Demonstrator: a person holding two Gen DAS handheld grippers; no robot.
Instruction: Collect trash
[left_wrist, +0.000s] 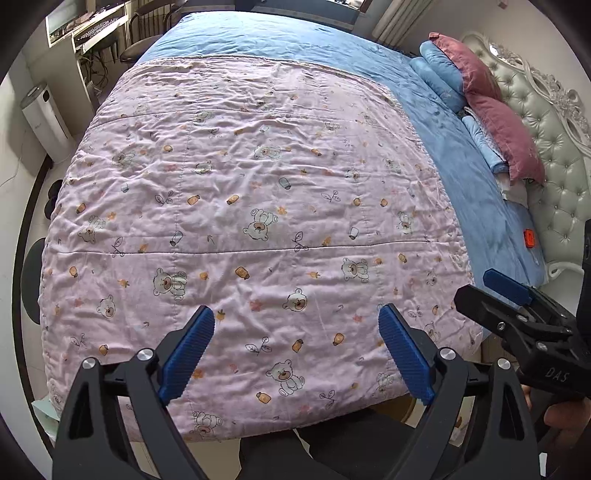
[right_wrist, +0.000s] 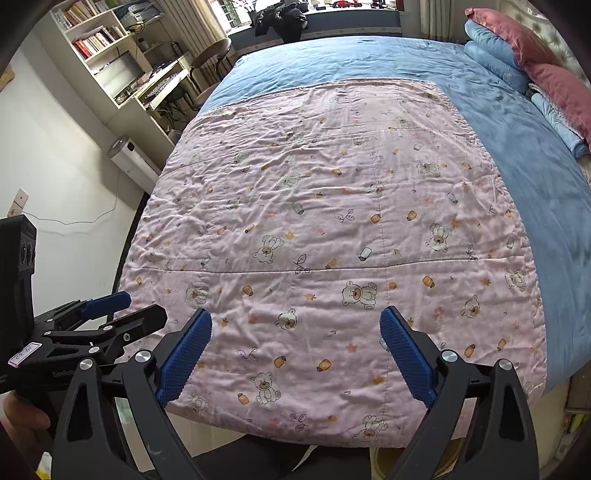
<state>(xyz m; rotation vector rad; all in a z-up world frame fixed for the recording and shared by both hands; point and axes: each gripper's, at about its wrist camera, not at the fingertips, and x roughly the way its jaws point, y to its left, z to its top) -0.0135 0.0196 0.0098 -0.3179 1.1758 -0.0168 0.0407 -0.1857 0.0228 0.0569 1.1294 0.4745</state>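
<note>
My left gripper is open and empty, held above the near edge of a pink bear-print quilt on a bed. My right gripper is also open and empty over the same quilt. The right gripper shows at the right of the left wrist view, and the left gripper shows at the left of the right wrist view. A small orange object lies on the blue sheet near the headboard. I see no other loose trash on the quilt.
Red and blue pillows are stacked by the tufted headboard. A desk with keyboard and chairs, bookshelves and a white cylindrical appliance stand left of the bed. A bin-like rim shows below the bed edge.
</note>
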